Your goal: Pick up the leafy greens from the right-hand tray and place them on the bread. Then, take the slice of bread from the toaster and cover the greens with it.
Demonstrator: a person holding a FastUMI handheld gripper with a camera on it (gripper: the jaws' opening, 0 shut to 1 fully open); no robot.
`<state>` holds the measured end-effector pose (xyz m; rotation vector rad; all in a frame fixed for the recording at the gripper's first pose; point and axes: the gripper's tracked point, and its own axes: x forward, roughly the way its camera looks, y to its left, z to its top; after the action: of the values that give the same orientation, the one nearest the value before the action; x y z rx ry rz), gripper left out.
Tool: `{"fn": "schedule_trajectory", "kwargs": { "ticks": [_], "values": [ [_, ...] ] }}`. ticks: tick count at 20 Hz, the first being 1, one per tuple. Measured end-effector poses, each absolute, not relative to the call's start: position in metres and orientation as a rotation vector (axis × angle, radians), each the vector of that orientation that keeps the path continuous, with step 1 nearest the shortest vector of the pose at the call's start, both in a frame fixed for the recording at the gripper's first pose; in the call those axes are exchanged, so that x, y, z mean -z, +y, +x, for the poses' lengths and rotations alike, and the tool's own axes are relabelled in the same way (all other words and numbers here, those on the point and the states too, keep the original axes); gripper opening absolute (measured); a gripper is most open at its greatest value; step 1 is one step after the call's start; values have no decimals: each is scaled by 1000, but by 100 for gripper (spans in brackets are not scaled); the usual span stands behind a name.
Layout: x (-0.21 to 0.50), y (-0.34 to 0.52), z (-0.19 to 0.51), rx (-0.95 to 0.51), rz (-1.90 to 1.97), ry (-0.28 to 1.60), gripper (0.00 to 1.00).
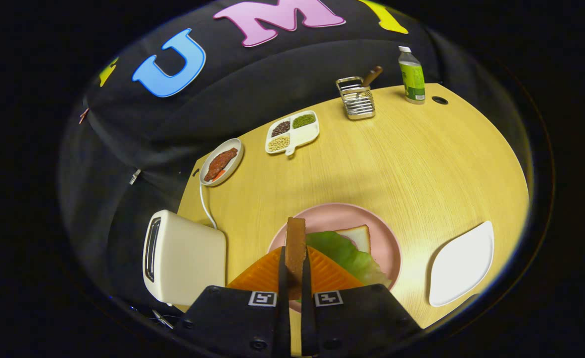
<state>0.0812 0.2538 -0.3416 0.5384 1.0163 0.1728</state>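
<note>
My gripper [295,271] is shut on a slice of bread [295,243], held on edge between the two fingers so its brown crust faces me. It hangs above a pink plate [387,233]. On that plate lies a slice of bread [358,235] with the leafy greens [346,254] spread over most of it; one corner of that bread shows beyond the leaf. The cream toaster [183,258] stands to the left of the fingers, its slot facing up and away. To the right of the plate sits the white tray [461,263], bare.
A wooden table [422,164] holds a small plate of meat [221,162], a divided dish of grains [292,132], a wire rack [356,98] with a wooden-handled tool, and a green bottle [412,75] at the back. The toaster's white cord [205,204] runs along the left edge.
</note>
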Motion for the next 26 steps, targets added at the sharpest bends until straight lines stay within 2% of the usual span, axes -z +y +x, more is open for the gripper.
{"fn": "schedule_trajectory", "kwargs": {
  "ticks": [8,12,14,15,16,17,20,21,23,24,26],
  "values": [
    [391,228,76,-161,363,1046,13],
    [401,221,76,-150,251,1050,20],
    [406,214,75,-130,172,1043,31],
    [407,213,75,-123,137,1038,40],
    [407,208,75,-108,97,1031,43],
    [406,203,76,-103,53,1021,56],
    [407,196,78,-103,-24,1011,69],
    [405,192,78,-98,-35,1009,80],
    [397,188,79,-94,-17,991,94],
    [390,186,78,-93,3,974,98],
    [367,181,82,-98,46,906,99]
  ]
}}
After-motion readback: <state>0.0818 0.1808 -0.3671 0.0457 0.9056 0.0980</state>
